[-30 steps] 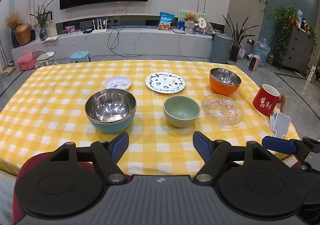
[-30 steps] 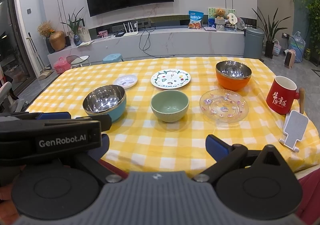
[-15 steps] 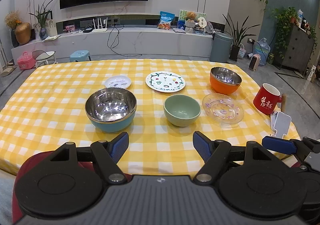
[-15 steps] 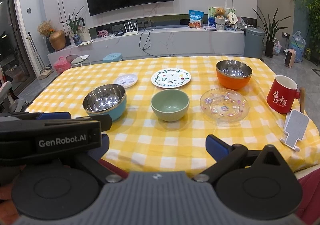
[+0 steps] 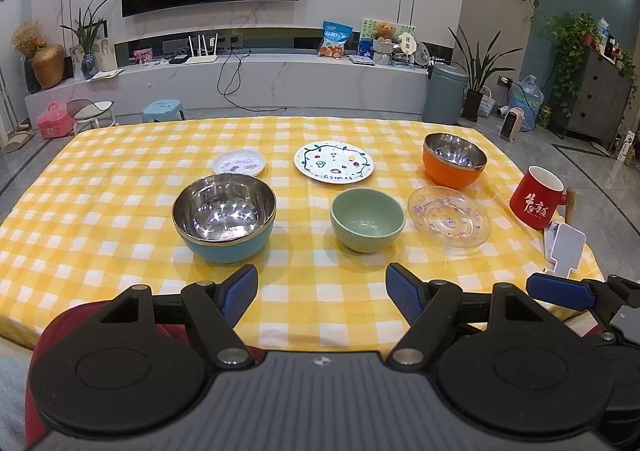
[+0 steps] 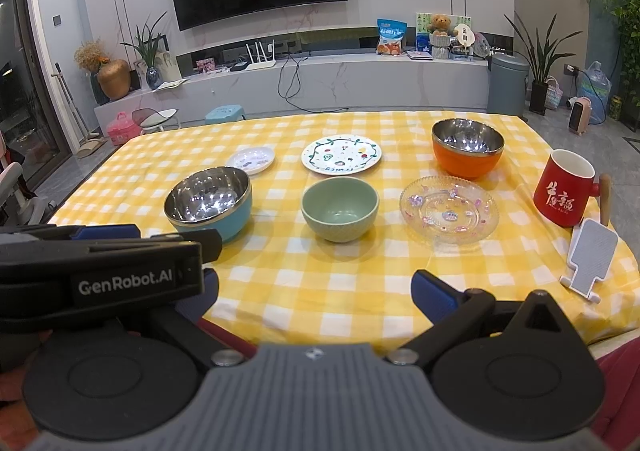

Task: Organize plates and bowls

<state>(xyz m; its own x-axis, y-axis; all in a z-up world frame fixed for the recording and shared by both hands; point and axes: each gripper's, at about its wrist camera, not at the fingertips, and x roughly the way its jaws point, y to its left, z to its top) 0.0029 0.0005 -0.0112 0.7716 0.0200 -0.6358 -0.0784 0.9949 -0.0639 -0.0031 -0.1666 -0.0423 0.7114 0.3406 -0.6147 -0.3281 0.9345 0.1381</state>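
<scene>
- Honestly, barely anything changed over the last second. Both views crept in a touch closer to the table, and every dish sat exactly where it had been. So I'd say the sorting hadn't really started, still just lining up.
- My left gripper (image 5: 322, 289) was spread wide over the near edge of the yellow checked tablecloth (image 5: 120, 211), holding nothing and touching nothing.
- My right gripper (image 6: 316, 289) looked spread wide too, though its left finger was mostly hidden behind the other gripper's body. Nothing was in it either.
- Where the stuff was: blue steel bowl (image 5: 224, 217) front left, green bowl (image 5: 367, 219) in the middle, clear glass plate (image 5: 449, 217) just right of it.
- Further back: small white plate (image 5: 239, 163), painted plate (image 5: 334, 161), and the orange steel bowl (image 5: 455, 165) back right.
- All six sat apart from each other, nothing stacked yet.
- The red mug (image 5: 538, 201) and a grey phone stand (image 5: 566, 249) sat at the right edge, not part of the job as far as I could tell.
- My guess was the blue bowl would go first for the left side, since it was nearest.
</scene>
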